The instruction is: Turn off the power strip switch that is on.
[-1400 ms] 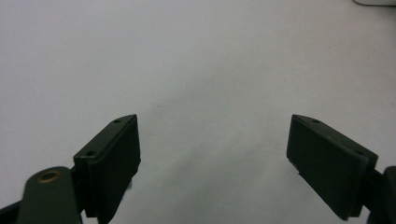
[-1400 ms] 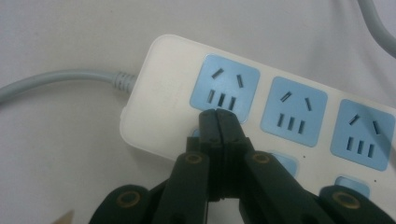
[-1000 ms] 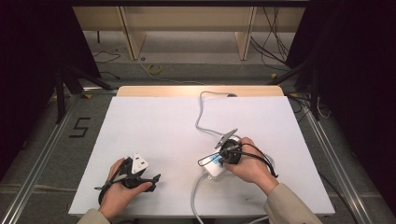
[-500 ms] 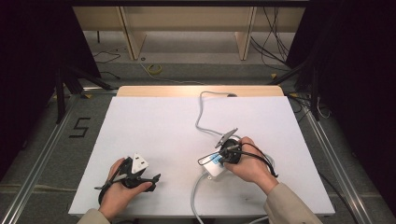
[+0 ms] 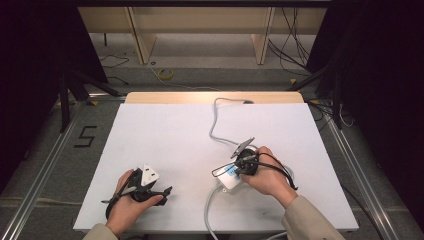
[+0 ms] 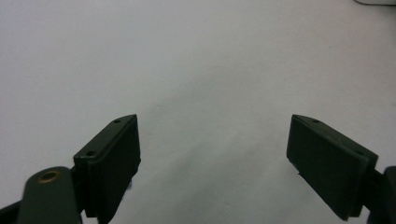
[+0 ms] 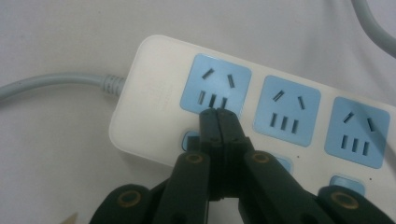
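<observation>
A: Right gripper [image 7: 218, 116] status?

B: Jaws pressed flat together, nothing between them. Tips sit over the power strip [image 7: 154, 100], at the lower edge of the first blue socket [image 7: 215, 86], just above a small blue switch [image 7: 189, 140] at centre frame. Can't tell if the tips actually touch the plastic.

A: Where's the strip?

B: High view: lower centre-right of the frame, on the white table [image 5: 165, 135], mostly hidden under the right hand [image 5: 267, 177]. Only its white end with a bit of blue [image 5: 229, 176] pokes out left of the hand. Right gripper view: it runs from centre left to the right edge, three blue sockets in a row, the second [image 7: 289, 107] and third [image 7: 359, 130] to the right of the tips.

A: Cable?

B: Grey cord [image 7: 51, 84] leaves the strip's end toward the left edge of the right gripper view. In the high view, a grey cord [image 5: 207, 212] drops from the strip to the bottom edge.

A: Left gripper [image 6: 215, 154]?

B: Wide open, empty. Bare white table [image 6: 187, 60] between the jaws. High view puts it lower left [image 5: 147, 187], in the left hand [image 5: 127, 200], well apart from the strip.
</observation>
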Tool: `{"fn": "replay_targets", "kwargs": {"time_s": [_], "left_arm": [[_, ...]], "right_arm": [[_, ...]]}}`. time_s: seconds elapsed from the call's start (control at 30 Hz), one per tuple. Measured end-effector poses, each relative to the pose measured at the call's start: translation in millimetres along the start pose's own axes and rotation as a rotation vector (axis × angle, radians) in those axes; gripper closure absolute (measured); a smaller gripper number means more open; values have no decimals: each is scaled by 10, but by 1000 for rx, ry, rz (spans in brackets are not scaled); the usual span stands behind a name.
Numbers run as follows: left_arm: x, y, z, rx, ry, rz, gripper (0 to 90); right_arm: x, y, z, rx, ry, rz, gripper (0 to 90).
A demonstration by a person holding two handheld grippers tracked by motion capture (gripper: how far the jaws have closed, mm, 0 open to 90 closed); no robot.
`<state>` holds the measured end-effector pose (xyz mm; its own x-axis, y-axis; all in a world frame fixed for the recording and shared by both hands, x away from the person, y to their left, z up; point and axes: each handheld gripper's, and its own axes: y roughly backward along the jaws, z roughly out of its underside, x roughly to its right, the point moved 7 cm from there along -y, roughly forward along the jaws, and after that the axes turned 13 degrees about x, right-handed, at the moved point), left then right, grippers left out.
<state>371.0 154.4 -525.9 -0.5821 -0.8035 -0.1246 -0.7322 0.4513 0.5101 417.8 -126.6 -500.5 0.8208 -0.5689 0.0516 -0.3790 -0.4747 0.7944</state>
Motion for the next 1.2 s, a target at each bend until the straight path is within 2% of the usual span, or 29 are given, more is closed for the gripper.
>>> {"fn": "replay_targets", "kwargs": {"time_s": [0.1, 0.47, 0.6, 0.67, 1.2], "left_arm": [[-1, -2, 0, -2, -1, 0, 174], [-4, -2, 0, -3, -1, 2, 174], [-4, 0, -1, -2, -2, 2, 174], [-6, 0, -1, -2, -2, 2, 175], [3, -5, -1, -1, -3, 3, 175]], "right_arm": [[4, 0, 2, 5, -11, -4, 900], [-4, 5, -5, -5, 4, -2, 900], [-55, -5, -27, 12, -8, -40, 900], [-64, -1, -31, -2, 4, -30, 900], [-60, -3, -19, 6, -14, -36, 900]]}}
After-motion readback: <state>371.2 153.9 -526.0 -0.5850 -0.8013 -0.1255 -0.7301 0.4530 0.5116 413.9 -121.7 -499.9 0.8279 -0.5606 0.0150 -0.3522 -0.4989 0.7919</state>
